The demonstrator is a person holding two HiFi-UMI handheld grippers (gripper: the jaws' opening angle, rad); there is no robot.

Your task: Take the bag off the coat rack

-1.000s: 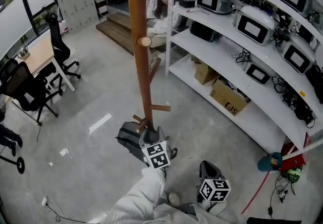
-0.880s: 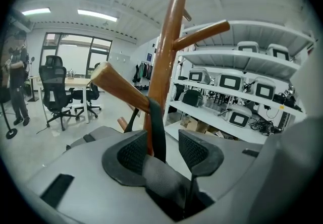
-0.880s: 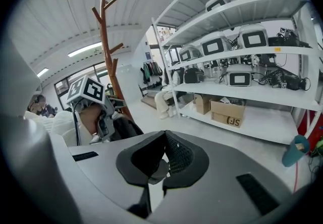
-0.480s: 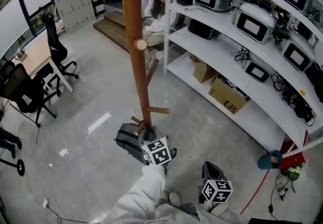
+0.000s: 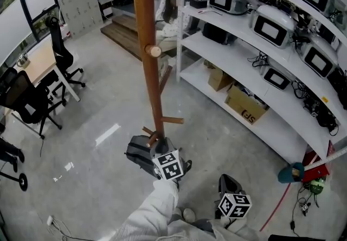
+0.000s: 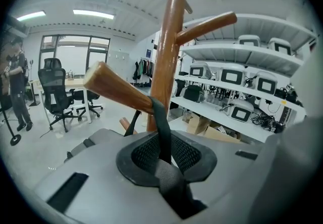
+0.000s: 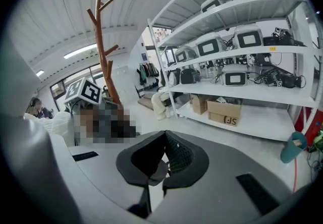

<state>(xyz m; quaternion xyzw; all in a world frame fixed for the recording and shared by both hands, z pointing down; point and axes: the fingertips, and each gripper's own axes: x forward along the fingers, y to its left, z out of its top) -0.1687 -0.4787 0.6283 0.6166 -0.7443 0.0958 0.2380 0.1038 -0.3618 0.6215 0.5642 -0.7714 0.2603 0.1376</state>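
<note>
A tall wooden coat rack (image 5: 152,71) stands on the concrete floor. A dark grey bag (image 5: 139,153) hangs low on it by a black strap (image 6: 160,127) looped over a slanted peg (image 6: 121,92). My left gripper (image 5: 158,146) is at that peg. In the left gripper view its jaws (image 6: 164,156) are closing, with the strap pinched between the pads just below the peg. My right gripper (image 5: 225,181) hangs lower right, apart from the rack. Its jaws (image 7: 164,160) are together with nothing in them.
White shelves (image 5: 260,71) with grey devices and cables run along the right, with a cardboard box (image 5: 246,105) on the bottom shelf. Office chairs (image 5: 30,104) and a desk (image 5: 40,61) stand on the left. A person (image 5: 171,17) sits behind the rack.
The left gripper stays at the low peg beside the bag; only the view has shifted slightly. The right gripper has not moved.
</note>
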